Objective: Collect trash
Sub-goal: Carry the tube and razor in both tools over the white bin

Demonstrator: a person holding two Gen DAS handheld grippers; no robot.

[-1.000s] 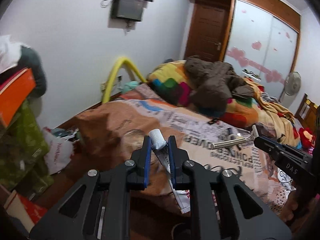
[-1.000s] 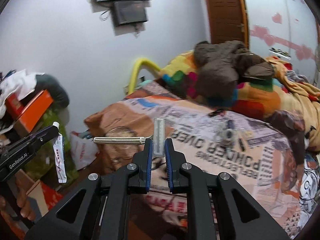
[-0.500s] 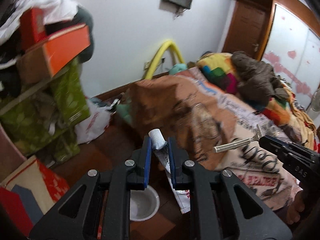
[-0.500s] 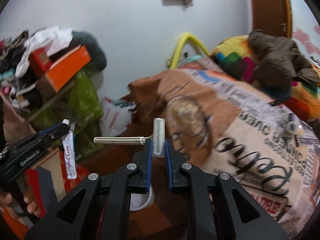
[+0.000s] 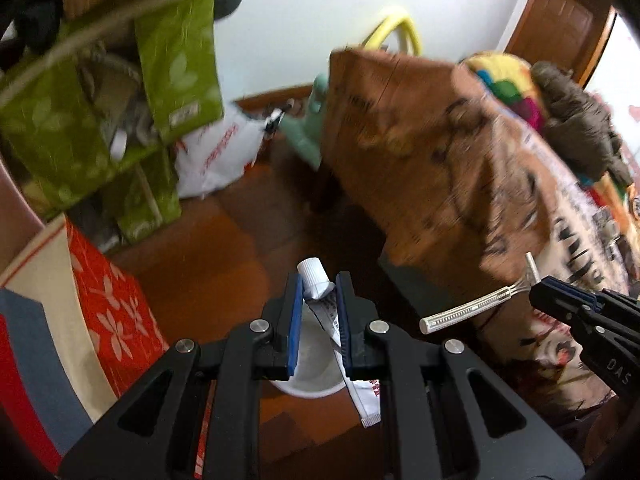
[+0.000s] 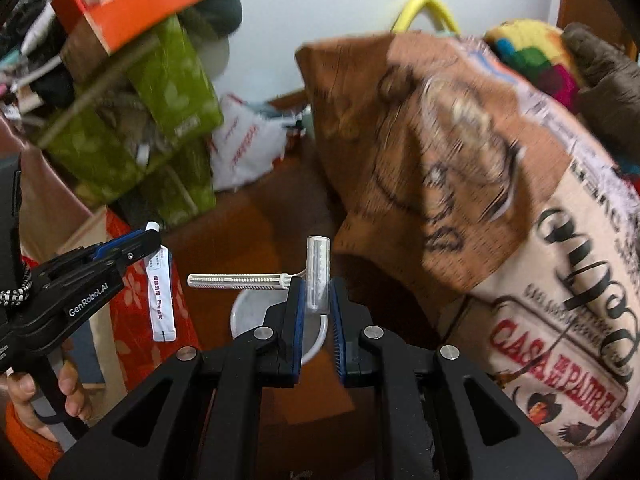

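Jaws of left gripper [image 5: 318, 292] clamped on a tube [image 5: 320, 286] just under its cap; jaws of right gripper [image 6: 314, 300] clamped on a razor [image 6: 318, 268] by its head, handle sticking out sideways. Swung away from the bed [image 6: 460, 140] since a second ago and tipped down toward the floor [image 5: 224, 248]. Now both above a white bin [image 6: 244, 312], so likely near the drop. Beside the bin: red box [image 5: 108, 312], green boxes [image 6: 176, 80], white bag [image 5: 216, 152] against the wall.
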